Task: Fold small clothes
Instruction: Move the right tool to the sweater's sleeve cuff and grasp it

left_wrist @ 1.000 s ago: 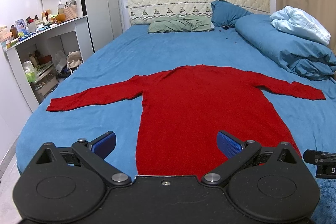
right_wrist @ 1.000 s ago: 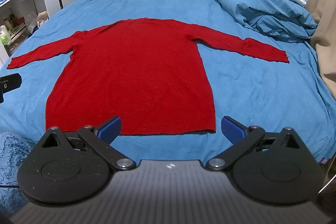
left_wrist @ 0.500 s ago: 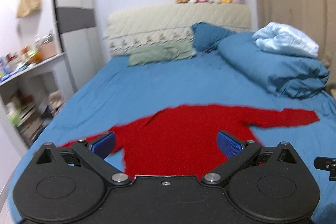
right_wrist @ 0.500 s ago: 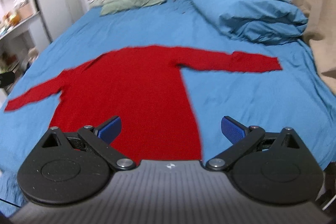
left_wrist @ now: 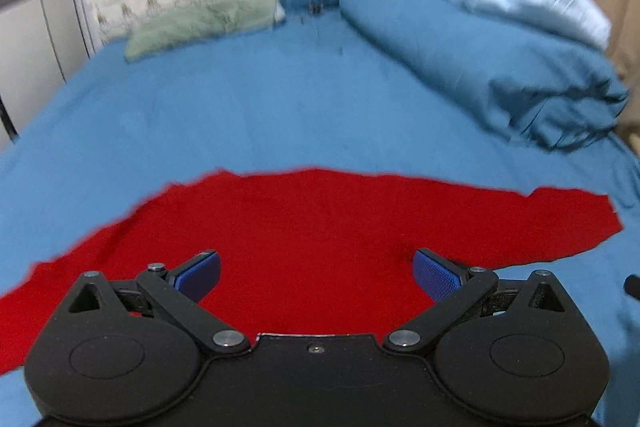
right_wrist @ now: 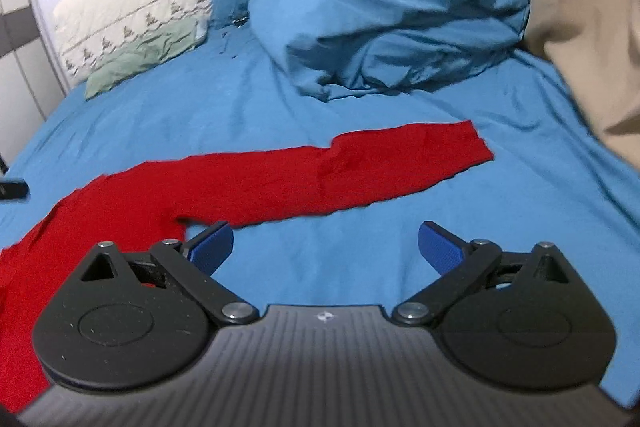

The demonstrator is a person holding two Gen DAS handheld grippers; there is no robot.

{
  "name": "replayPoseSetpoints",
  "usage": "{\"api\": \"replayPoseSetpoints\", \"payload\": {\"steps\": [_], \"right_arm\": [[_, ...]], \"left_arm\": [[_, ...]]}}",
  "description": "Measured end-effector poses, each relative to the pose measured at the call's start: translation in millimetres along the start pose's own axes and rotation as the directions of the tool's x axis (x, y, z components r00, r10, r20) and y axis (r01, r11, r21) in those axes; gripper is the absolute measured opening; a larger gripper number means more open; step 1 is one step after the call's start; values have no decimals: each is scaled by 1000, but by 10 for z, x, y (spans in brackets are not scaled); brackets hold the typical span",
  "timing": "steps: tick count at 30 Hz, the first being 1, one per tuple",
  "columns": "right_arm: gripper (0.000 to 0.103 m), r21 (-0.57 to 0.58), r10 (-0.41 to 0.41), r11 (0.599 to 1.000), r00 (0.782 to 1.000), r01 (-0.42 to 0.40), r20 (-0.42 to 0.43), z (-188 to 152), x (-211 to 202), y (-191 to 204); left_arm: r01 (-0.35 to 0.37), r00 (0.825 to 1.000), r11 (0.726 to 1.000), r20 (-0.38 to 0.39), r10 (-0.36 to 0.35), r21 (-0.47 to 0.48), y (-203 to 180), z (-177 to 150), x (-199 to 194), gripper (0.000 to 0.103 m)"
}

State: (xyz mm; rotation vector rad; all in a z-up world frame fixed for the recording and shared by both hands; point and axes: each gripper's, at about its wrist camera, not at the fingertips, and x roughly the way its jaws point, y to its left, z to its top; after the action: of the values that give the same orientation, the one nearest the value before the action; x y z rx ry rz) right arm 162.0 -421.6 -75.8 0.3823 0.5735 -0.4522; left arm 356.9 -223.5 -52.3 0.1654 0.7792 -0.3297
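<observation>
On the bed (left_wrist: pixel 240 115), one red sweater (left_wrist: pixel 320 223), two grippers spread wide

Red sweater (left_wrist: pixel 320 227) looking like matt knit cloth; bedsheet (left_wrist: pixel 240 115) showing smooth matt fabric; gripper (right_wrist: pixel 324 243) showing matt black plastic, shiny metal pivots.

Bare bed (right_wrist: pixel 320 259) lies open nearside of the sweater (right_wrist: pixel 280 183); beyond its sleeve, the heaped duvet (right_wrist: pixel 380 39) blocks passage.
</observation>
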Motion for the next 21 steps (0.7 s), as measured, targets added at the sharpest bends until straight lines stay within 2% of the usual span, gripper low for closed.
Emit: {"api": "replayPoseSetpoints", "payload": {"steps": [2, 6, 9, 14, 17, 18, 19, 21], "right_arm": [[103, 56, 2, 998, 1000, -2, 4, -28, 306, -161], [103, 158, -24, 987, 1000, 22, 10, -85, 860, -468], [87, 203, -58, 977, 998, 60, -12, -90, 1244, -627], [72, 312, -119, 944, 992, 105, 28, -17, 1585, -801], [48, 332, -164, 932, 986, 145, 31, 81, 1721, -823], [36, 331, -185, 929, 983, 167, 23, 111, 1755, -824], [30, 333, -203, 924, 979, 188, 10, 149, 1793, -831], [25, 340, -209, 919, 978, 200, -11, 218, 1816, -835]], "left_arm": [[10, 999, 1000, -53, -11, -21, -37, -4, 375, 103], [18, 995, 998, -96, -23, -55, -44, -62, 876, 103], [7, 991, 997, -133, -18, -79, -39, -84, 1171, 103], [-13, 984, 996, -179, -2, -86, -12, -88, 1521, 103], [-19, 984, 998, -178, 9, -58, -42, -55, 1660, 103], [-18, 985, 998, -172, 8, -54, -44, -48, 1668, 103], [-15, 985, 998, -175, 5, -59, -30, -36, 1676, 103], [-9, 984, 998, -177, -3, -68, 6, -14, 1658, 103]]}}
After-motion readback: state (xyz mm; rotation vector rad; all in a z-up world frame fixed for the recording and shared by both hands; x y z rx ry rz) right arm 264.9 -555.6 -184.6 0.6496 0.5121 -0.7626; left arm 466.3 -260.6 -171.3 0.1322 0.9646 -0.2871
